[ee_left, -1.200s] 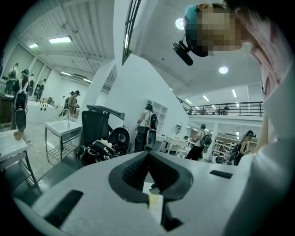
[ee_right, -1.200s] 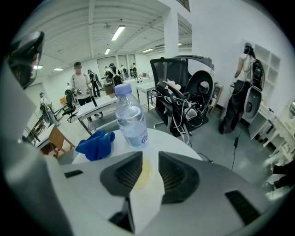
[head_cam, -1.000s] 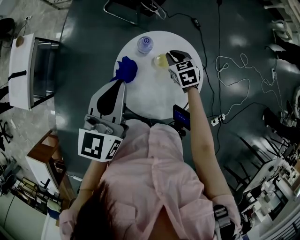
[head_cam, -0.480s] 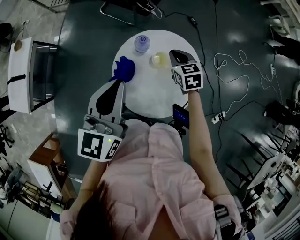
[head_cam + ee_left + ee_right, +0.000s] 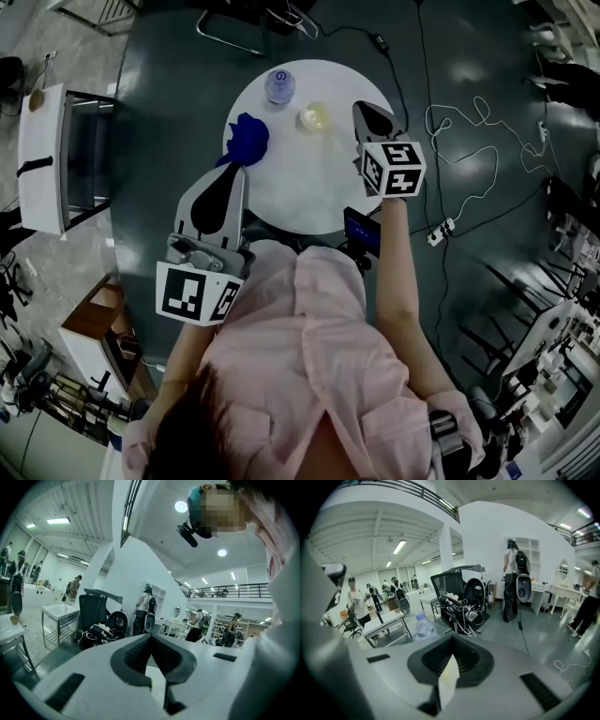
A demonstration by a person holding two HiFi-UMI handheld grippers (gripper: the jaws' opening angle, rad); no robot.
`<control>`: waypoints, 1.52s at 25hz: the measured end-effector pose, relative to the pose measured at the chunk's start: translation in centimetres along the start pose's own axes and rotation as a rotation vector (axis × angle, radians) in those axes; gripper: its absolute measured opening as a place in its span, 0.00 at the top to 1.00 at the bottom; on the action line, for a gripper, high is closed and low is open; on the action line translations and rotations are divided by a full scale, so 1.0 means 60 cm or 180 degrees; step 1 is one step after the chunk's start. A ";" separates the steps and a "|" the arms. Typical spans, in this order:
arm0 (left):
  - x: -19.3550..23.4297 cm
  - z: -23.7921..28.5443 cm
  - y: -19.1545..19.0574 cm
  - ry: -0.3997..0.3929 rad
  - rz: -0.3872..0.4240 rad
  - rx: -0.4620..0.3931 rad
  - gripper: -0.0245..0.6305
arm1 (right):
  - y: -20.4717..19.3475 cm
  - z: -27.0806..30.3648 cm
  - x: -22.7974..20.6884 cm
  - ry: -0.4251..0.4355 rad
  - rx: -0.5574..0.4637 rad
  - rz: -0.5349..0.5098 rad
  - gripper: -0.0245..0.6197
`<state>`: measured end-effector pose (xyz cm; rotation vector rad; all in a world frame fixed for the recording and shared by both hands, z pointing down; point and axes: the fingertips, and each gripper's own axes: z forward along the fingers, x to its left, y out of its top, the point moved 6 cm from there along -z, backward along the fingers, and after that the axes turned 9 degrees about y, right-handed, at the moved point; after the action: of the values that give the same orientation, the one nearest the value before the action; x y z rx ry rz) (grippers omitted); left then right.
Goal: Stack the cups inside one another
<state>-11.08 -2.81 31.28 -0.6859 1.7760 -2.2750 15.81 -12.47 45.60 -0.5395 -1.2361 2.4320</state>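
On the round white table (image 5: 300, 183) a blue cup (image 5: 248, 139) sits at the left. A pale yellowish cup (image 5: 314, 116) stands near the far middle. My left gripper (image 5: 232, 164) points at the blue cup, and its tips reach the cup's near edge in the head view. In the left gripper view its jaws (image 5: 150, 641) meet, and no cup shows between them. My right gripper (image 5: 367, 114) hovers at the table's right rim, apart from the yellowish cup. Its jaws are closed together, with only a pale sliver between them in the right gripper view (image 5: 451, 660).
A clear water bottle (image 5: 278, 86) stands at the table's far side and also shows in the right gripper view (image 5: 424, 624). Cables and a power strip (image 5: 438, 234) lie on the dark floor to the right. A white bench (image 5: 42, 141) stands at the left.
My right gripper has drawn back to the right, away from the yellowish cup, which stays on the table. The left gripper has not moved.
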 end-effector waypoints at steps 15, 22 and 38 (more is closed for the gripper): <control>-0.019 -0.047 0.007 -0.0151 0.0071 -0.0130 0.94 | -0.005 -0.191 0.028 -0.0512 -0.0804 0.0390 0.92; -0.036 -0.061 0.006 -0.0259 0.0093 -0.0160 0.94 | -0.012 -0.263 0.051 -0.0633 -0.0965 0.0319 0.92; -0.052 -0.057 0.010 -0.0410 0.0138 -0.0251 0.94 | -0.029 -0.340 0.115 -0.0649 -0.1005 0.0221 0.92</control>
<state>-9.99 1.28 29.30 -0.7811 1.8101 -2.0926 19.98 5.73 34.76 -0.4311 -1.7306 2.4086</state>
